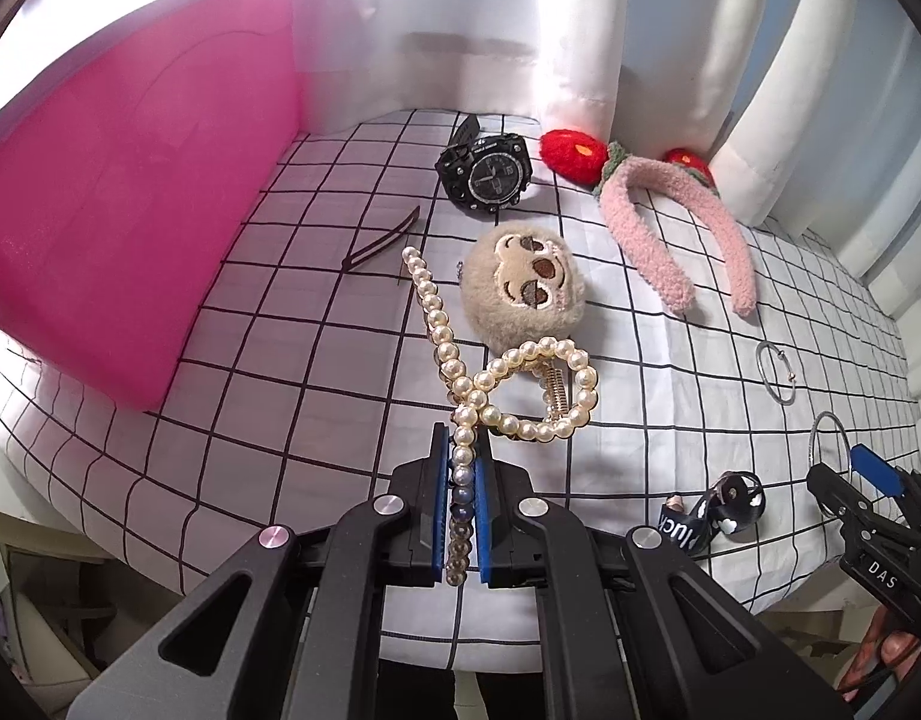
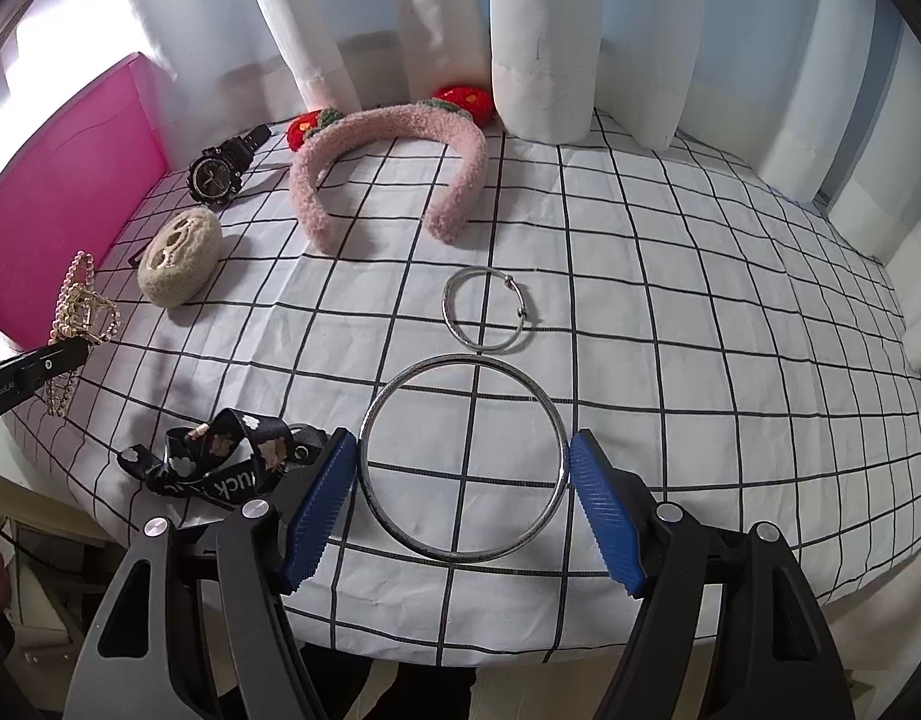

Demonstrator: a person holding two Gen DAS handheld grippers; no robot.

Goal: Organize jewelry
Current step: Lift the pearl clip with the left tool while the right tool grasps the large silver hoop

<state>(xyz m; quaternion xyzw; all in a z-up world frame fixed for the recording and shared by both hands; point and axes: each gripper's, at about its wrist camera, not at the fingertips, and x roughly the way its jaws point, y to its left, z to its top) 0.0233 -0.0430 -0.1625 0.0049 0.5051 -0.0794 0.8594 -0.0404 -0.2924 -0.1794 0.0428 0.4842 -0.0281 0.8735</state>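
Note:
A pearl hair clip (image 1: 520,384) hangs above the checked cloth with my left gripper (image 1: 463,438) shut on its pearl stem. From the right wrist view the same clip (image 2: 79,300) shows at the far left, in the left gripper's black finger (image 2: 40,363). A large silver bangle (image 2: 460,358) sits between the blue pads (image 2: 316,510) of my right gripper (image 2: 463,450). Both pads touch its rim. A smaller silver bangle (image 2: 449,306) lies on the cloth just beyond it. A pink box (image 1: 100,210) stands at the left.
On the cloth (image 2: 700,300) lie a black watch (image 1: 487,174), a beige plush face (image 1: 520,279), a pink fluffy headband (image 1: 670,240), a dark hair pin (image 1: 379,243) and a black printed strap (image 2: 220,468). White curtains (image 2: 538,30) hang behind. The table's front edge is close below the grippers.

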